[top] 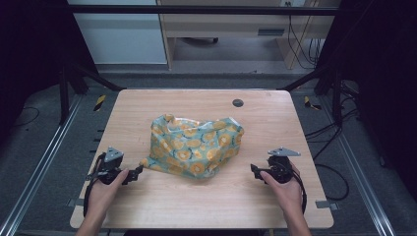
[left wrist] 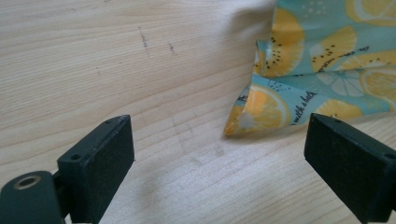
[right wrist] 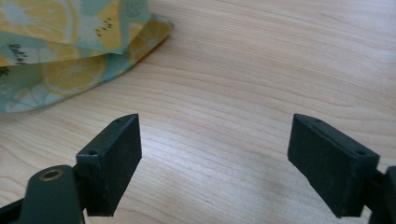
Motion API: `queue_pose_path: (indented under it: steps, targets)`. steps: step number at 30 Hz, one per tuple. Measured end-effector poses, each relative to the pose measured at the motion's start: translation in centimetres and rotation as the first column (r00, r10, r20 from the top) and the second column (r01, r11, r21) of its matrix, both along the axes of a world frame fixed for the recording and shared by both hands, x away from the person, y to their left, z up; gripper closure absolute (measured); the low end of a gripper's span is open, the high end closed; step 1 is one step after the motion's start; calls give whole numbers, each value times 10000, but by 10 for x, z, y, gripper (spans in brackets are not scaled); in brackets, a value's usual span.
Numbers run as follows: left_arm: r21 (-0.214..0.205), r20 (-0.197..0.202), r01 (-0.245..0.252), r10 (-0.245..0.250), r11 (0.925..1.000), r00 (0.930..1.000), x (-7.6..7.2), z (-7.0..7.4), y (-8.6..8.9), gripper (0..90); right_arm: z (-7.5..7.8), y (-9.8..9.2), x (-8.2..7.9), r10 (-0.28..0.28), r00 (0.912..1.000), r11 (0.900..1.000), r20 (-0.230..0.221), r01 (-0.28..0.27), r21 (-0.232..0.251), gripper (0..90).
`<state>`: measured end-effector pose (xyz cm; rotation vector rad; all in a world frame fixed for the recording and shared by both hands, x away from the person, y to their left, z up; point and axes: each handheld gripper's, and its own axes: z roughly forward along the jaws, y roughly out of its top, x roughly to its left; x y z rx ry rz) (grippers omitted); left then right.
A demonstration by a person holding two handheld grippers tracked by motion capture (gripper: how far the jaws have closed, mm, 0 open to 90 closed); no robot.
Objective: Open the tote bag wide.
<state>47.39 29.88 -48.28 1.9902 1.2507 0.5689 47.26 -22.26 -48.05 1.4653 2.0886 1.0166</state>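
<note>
A teal cloth printed with orange citrus slices lies crumpled in the middle of the wooden table. My left gripper rests low at the front left, open, with its tips just short of the cloth's near left corner. In the left gripper view that corner lies ahead between the two black jaws, untouched. My right gripper is held at the front right, open, pointing toward the cloth's right side with bare wood between its jaws.
A round grommet hole sits near the table's far edge. Metal rails run along both sides of the table. Cables lie on the floor at the right. A wooden desk stands beyond the table.
</note>
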Motion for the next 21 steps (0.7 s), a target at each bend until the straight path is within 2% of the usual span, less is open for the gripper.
queue_pose_path:
  steps: [2,4,9,10,11,15,16,17,21]
  targets:
    - [65,15,10,-10,10000,10000,0,0,-1,80,3,2,0,74,10000,10000,22,-74,7,167]
    - [287,-3,109,-109,9995,9999,-1,0,-4,80,13,7,2,277,9995,9996,180,-277,32,150]
    - [249,2,235,-235,9994,9997,-2,0,-6,78,37,16,11,685,9968,9976,404,-680,-146,128]
    - [249,2,235,-235,9994,9997,-2,0,-6,77,37,16,11,685,9968,9976,404,-680,-146,128]
    - [285,-35,275,-274,9992,9996,-2,0,-6,77,48,20,16,904,9952,9958,386,-898,-187,113]
    - [361,15,355,-356,9987,9994,-3,1,-8,77,73,28,24,1347,9896,9907,504,-1336,-260,97]
    - [361,15,355,-356,9987,9994,-3,1,-8,77,73,28,24,1347,9896,9907,504,-1336,-260,97]
    - [343,18,356,-357,9988,9994,-3,1,-9,77,86,34,29,1559,9860,9875,583,-1543,-318,115]
    - [356,0,346,-346,9988,9994,-3,0,-10,77,109,48,43,1999,9772,9791,708,-1965,-522,141]
